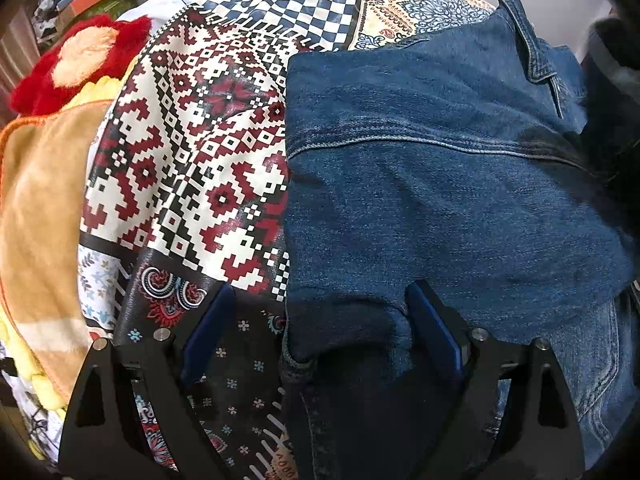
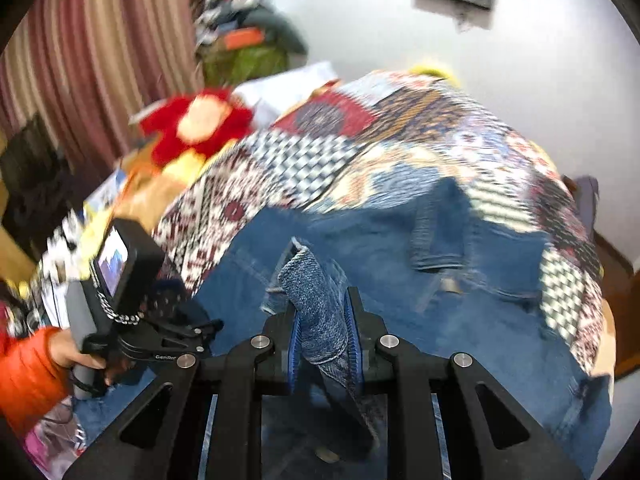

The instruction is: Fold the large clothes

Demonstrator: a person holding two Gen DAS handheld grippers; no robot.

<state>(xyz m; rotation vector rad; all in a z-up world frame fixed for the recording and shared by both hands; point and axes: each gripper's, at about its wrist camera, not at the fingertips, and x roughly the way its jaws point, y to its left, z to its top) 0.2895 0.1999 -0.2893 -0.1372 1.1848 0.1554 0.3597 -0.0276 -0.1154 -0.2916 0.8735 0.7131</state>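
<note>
A blue denim jacket (image 1: 440, 184) lies partly folded on a patterned patchwork bedspread (image 1: 192, 152). My left gripper (image 1: 320, 312) is open, its blue pads (image 1: 208, 328) spread wide over the jacket's near left edge, a bunched fold between them. My right gripper (image 2: 324, 320) is shut on a strip of the denim jacket (image 2: 316, 300), lifted above the rest of the jacket (image 2: 400, 264). The left gripper's body (image 2: 120, 280), held by a hand in an orange sleeve, shows at the left of the right wrist view.
A red and yellow plush toy (image 1: 80, 64) and an orange blanket (image 1: 40, 208) lie left of the jacket. A pile of items (image 2: 248, 40) sits by the striped curtain (image 2: 100, 60). The white wall is behind the bed.
</note>
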